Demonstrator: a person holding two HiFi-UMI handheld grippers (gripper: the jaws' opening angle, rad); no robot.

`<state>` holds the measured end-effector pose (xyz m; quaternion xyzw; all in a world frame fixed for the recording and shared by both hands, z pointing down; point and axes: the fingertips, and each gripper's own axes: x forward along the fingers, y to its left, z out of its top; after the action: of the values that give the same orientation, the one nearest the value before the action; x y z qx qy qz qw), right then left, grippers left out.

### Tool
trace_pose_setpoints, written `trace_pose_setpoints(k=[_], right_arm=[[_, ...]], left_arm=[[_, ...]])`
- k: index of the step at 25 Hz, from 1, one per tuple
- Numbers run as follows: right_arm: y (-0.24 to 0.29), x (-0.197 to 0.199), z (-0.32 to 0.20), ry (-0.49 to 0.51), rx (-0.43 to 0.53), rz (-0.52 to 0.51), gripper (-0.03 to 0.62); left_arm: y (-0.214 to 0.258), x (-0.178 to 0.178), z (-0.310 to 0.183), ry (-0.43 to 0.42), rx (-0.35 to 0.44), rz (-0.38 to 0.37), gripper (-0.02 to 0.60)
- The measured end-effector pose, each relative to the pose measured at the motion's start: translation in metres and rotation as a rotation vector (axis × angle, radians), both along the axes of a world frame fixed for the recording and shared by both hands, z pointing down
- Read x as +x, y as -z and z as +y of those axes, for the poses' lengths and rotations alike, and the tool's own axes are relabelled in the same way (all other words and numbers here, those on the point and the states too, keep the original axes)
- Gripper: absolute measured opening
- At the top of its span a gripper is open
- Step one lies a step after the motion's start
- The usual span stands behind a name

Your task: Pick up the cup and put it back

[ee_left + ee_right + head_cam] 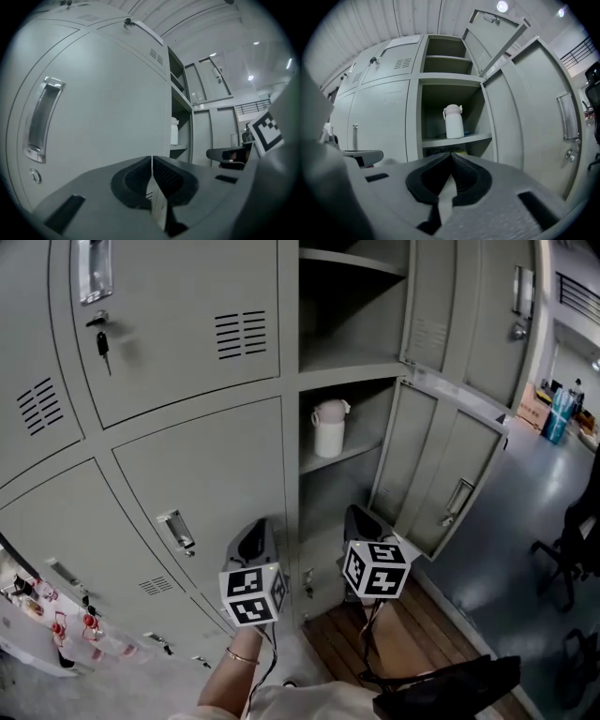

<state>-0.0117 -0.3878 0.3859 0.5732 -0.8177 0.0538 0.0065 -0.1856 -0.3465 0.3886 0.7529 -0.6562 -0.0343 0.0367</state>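
A white lidded cup stands upright on a shelf inside an open grey locker compartment. Both grippers are held level in front of the lockers, below and short of the cup. My left gripper faces a closed locker door, jaws shut with nothing between them. My right gripper points at the open compartment, jaws shut and empty, the cup straight ahead above its tips.
The compartment's door hangs open to the right. Closed locker doors with handles and a key fill the left. An upper open compartment sits above. Wooden flooring lies below; a chair stands at right.
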Motion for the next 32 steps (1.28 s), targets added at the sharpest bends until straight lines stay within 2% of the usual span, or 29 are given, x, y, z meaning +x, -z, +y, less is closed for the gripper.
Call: trace_pose_setpoints(k=[13, 20, 22, 27, 32], right_arm=[[0.001, 0.009, -0.018, 0.051, 0.014, 0.016, -0.008], [0.003, 0.014, -0.016, 0.069, 0.035, -0.010, -0.005], [0.002, 0.014, -0.014, 0.079, 0.032, -0.018, 0.054], [0.003, 0.014, -0.012, 0.087, 0.028, -0.028, 0.095], [0.003, 0.013, -0.010, 0.091, 0.025, -0.032, 0.169]], left_arm=[[0.006, 0.015, -0.016, 0.046, 0.012, 0.007, 0.012], [0.006, 0.015, -0.013, 0.080, 0.017, 0.021, 0.012], [0.006, 0.015, -0.012, 0.088, 0.017, 0.023, 0.012], [0.005, 0.014, -0.009, 0.098, 0.014, 0.022, 0.012], [0.003, 0.013, -0.007, 0.102, 0.009, 0.017, 0.012]])
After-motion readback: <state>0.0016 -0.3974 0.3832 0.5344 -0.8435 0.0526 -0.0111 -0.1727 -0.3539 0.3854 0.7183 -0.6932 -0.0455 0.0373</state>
